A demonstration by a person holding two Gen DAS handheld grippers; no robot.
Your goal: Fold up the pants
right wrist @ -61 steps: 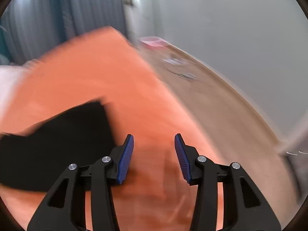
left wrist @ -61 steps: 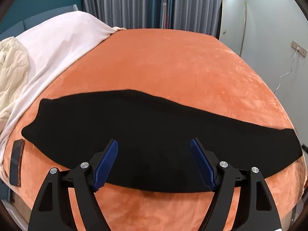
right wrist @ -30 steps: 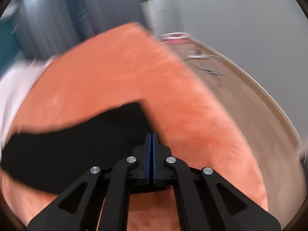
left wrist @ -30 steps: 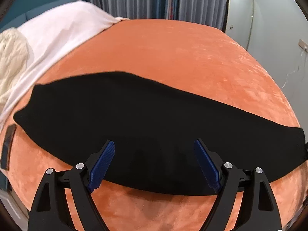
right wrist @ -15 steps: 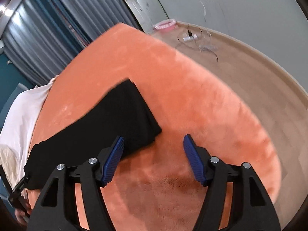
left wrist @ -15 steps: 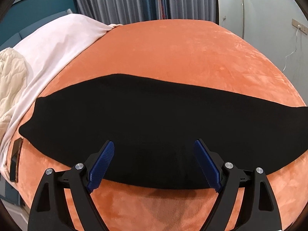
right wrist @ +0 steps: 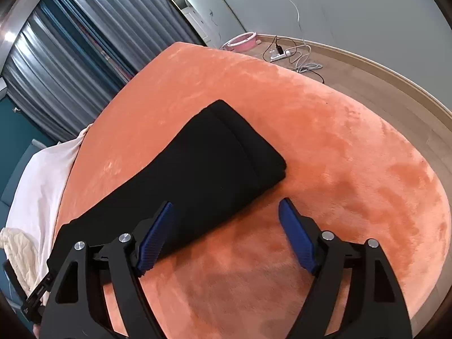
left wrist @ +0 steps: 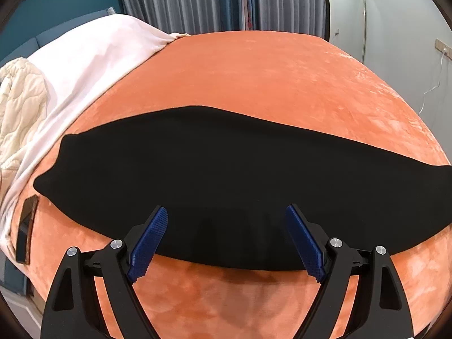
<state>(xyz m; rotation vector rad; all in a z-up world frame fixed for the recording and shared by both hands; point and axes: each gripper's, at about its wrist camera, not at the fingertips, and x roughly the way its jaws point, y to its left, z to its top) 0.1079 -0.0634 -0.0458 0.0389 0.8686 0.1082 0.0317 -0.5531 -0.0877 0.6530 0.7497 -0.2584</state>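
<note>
Pants lying flat on bed
Black pants (left wrist: 226, 169) are lying lengthwise on the orange bedcover (left wrist: 254, 79); left gripper (left wrist: 226, 240) is hovering spread, right gripper (right wrist: 226, 234) has just been opening, nothing pinched.

Pants (left wrist: 226, 169) flat across the bedspread (left wrist: 254, 70) — sheet (left wrist: 84, 56) and phone (left wrist: 26, 226) at left.

Right tongs (right wrist: 226, 234), just opening, hover empty over black pants (right wrist: 203, 169) on orange bedcover (right wrist: 353, 169).

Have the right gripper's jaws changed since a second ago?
Yes. The right gripper was shut then; its jaws have just been opening and now stand apart beside the pants on the orange bedcover, holding nothing.
</note>
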